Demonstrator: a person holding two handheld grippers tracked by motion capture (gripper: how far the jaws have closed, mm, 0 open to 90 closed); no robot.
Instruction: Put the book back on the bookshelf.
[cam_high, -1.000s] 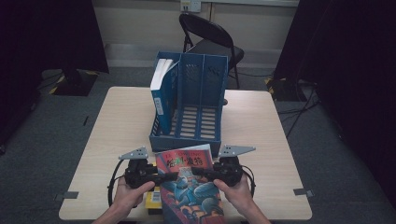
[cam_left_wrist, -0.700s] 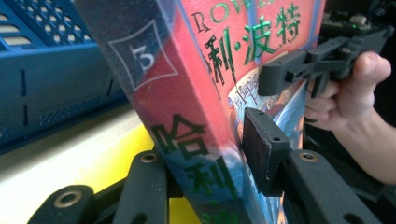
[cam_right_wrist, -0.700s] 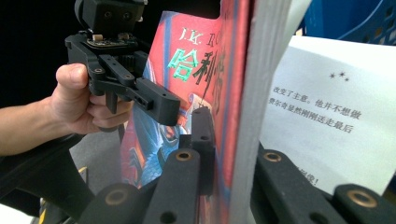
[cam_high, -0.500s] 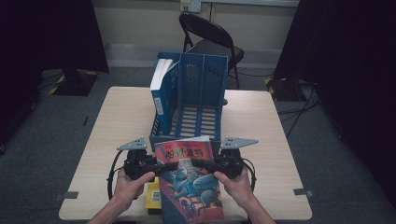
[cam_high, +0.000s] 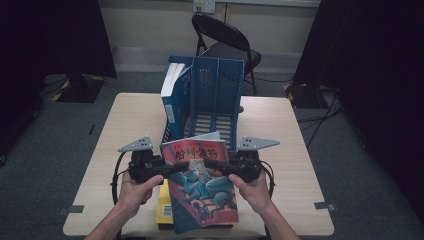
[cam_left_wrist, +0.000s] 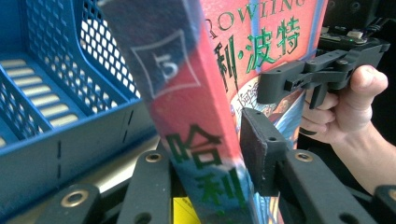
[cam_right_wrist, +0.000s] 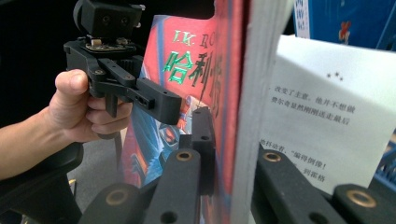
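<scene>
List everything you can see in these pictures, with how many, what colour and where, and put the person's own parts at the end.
Book with red and blue illustrated cover: one, held tilted above the table's near edge, a gripper on each side edge.
Yellow book: one, flat on the table under the held book.
File rack: one, blue, three slots, at the table's middle.
Book in rack: one, blue spine with white pages, upright in the leftmost slot.
Table: one, light wood.
Folding chair: one, black, beyond the table.
Left gripper: one, black, clamped on the book's spine edge.
Right gripper: one, black, clamped on the book's page edge.
Hands: two, holding the grippers.
</scene>
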